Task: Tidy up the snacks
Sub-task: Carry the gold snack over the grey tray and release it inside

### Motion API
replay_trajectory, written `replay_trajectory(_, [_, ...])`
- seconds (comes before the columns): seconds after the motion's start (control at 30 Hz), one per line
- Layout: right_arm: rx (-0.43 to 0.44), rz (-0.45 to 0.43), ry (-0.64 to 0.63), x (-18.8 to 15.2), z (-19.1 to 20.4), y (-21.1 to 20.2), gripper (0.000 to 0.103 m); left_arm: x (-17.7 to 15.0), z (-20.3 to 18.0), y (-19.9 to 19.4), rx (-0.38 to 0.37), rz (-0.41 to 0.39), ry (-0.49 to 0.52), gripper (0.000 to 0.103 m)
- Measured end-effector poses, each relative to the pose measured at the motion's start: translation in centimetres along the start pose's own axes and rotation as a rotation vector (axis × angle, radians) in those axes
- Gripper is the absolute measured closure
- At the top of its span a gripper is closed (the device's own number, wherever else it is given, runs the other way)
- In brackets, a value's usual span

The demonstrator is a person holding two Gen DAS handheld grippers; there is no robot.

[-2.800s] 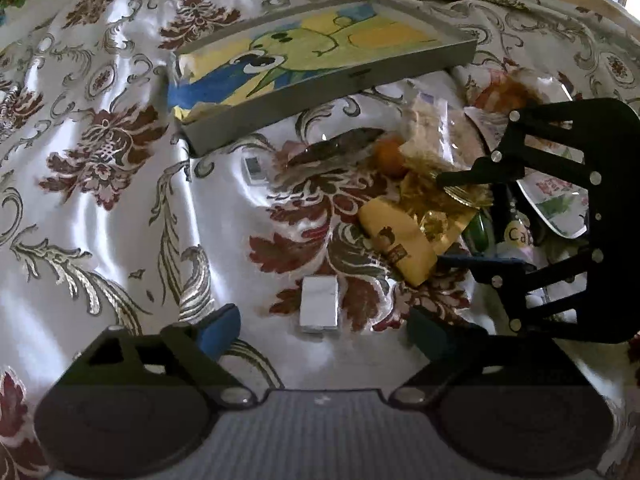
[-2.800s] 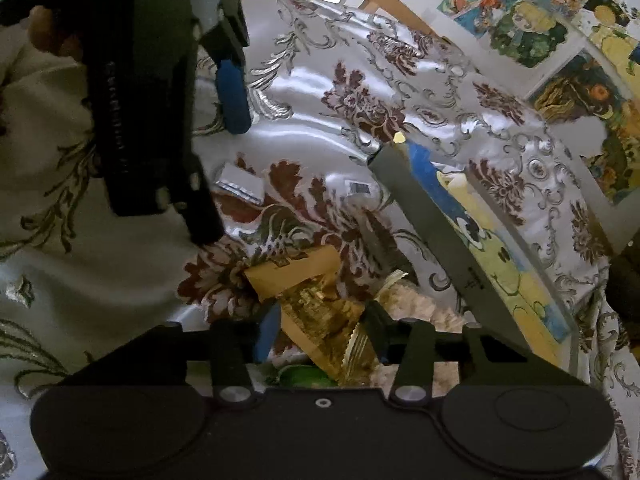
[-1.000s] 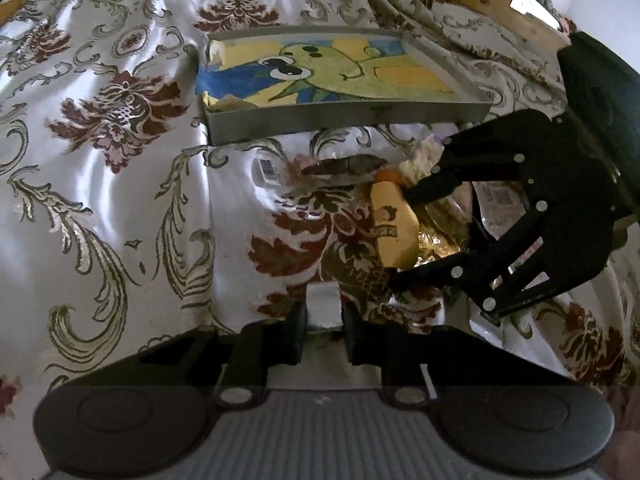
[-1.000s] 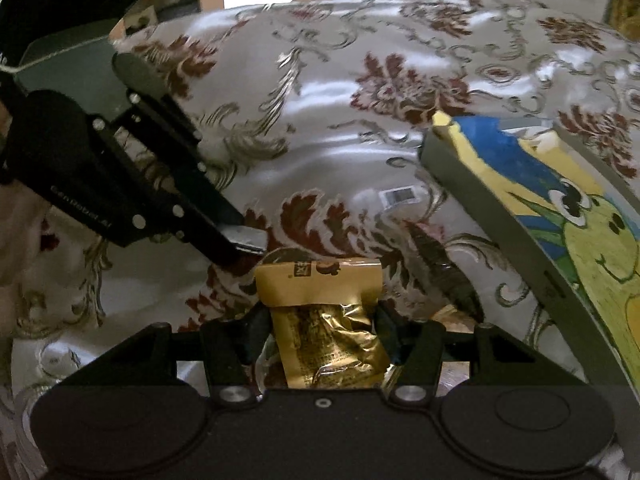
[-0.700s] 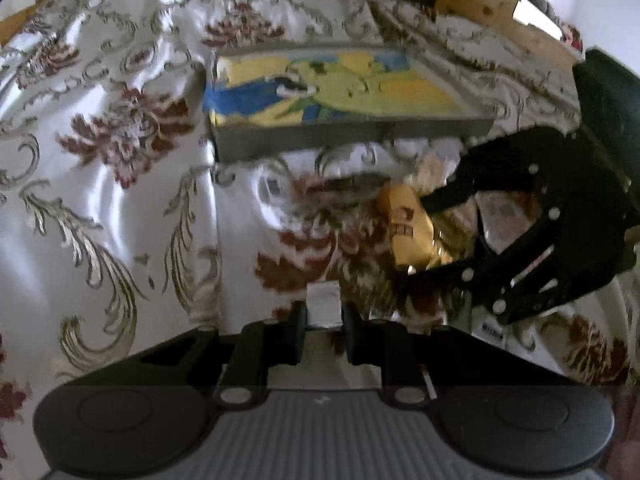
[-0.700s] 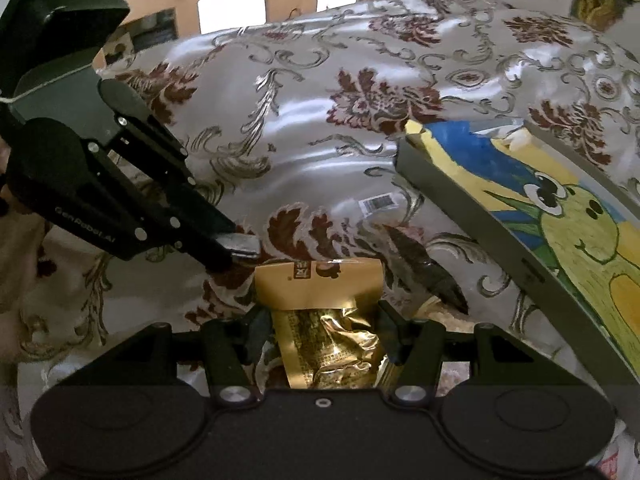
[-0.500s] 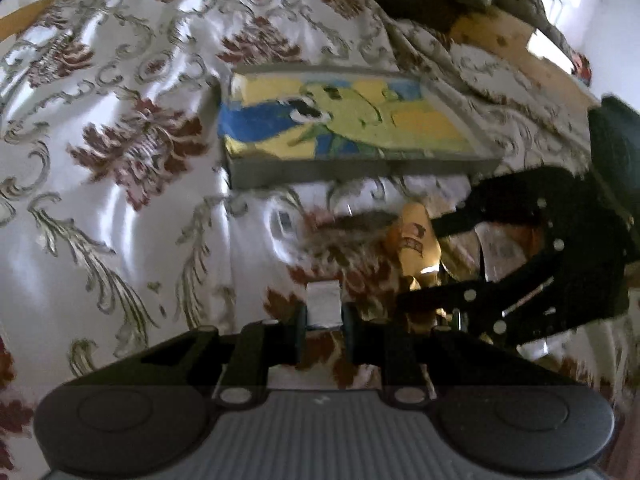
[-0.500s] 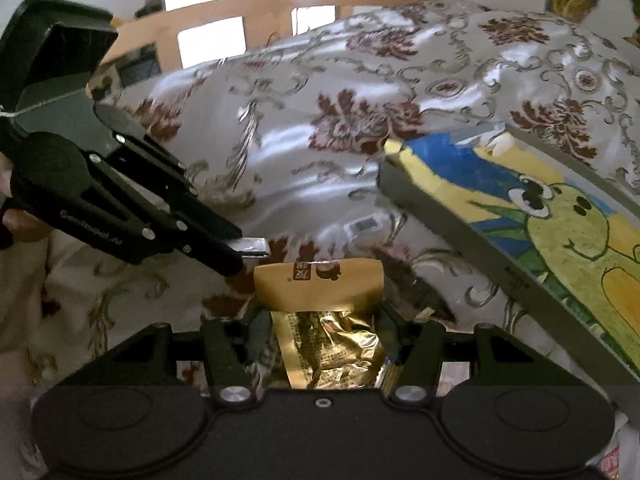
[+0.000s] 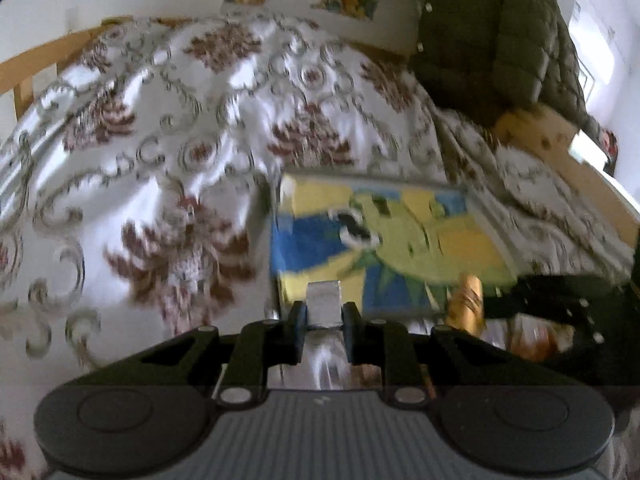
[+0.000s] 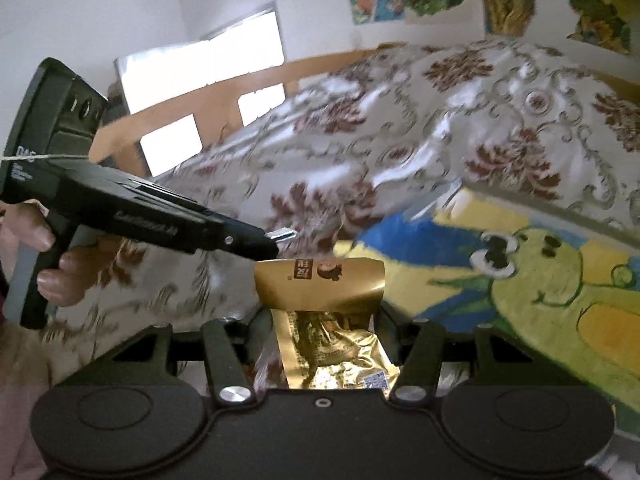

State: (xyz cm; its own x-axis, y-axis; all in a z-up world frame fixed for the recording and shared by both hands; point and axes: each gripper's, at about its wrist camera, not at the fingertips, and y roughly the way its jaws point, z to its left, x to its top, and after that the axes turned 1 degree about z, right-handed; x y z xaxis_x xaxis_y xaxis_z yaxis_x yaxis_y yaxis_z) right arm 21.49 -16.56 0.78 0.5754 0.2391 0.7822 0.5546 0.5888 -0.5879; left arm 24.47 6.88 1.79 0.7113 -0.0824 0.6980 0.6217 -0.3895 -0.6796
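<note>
Left wrist view showed the left tool (image 9: 323,312) pinched tight on a small silver packet (image 9: 322,302), held in front of the cartoon-lined tray (image 9: 384,240) on the patterned bedspread (image 9: 168,160). In the right wrist view the right tool (image 10: 324,330) stood partly parted, clamping a gold snack pouch (image 10: 324,320) beside the tray, near the left tool.

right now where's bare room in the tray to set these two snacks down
The tray bottom looks bare across the frog drawing, blue corner to yellow end. Bare cloth lies left of it. The right hand-held gripper crowds the tray's near right corner.
</note>
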Motion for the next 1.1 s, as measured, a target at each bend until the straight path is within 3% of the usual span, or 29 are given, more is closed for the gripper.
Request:
replay_trajectory(0.17, [-0.070, -0.059, 0.031, 2.1, -2.2, 0.0, 0.046, 3.0, 0.1, 2.9, -0.014, -0.037, -0.001, 0.081])
replay_trajectory(0.27, [-0.160, -0.068, 0.035, 3.2, -3.7, 0.5, 0.046, 4.2, -0.1, 5.3, -0.025, -0.040, -0.008, 0.081])
replay_trajectory(0.57, [-0.320, 0.043, 0.084, 4.0, -8.2, 4.3, 0.046, 4.7, -1.6, 12.1, -0.022, 0.017, -0.021, 0.081])
replay_trajectory(1.1, [-0.369, 0.157, 0.130, 2.6, -10.1, 8.3, 0.045, 2.5, -0.9, 16.5, 0.035, 0.100, -0.080, 0.081])
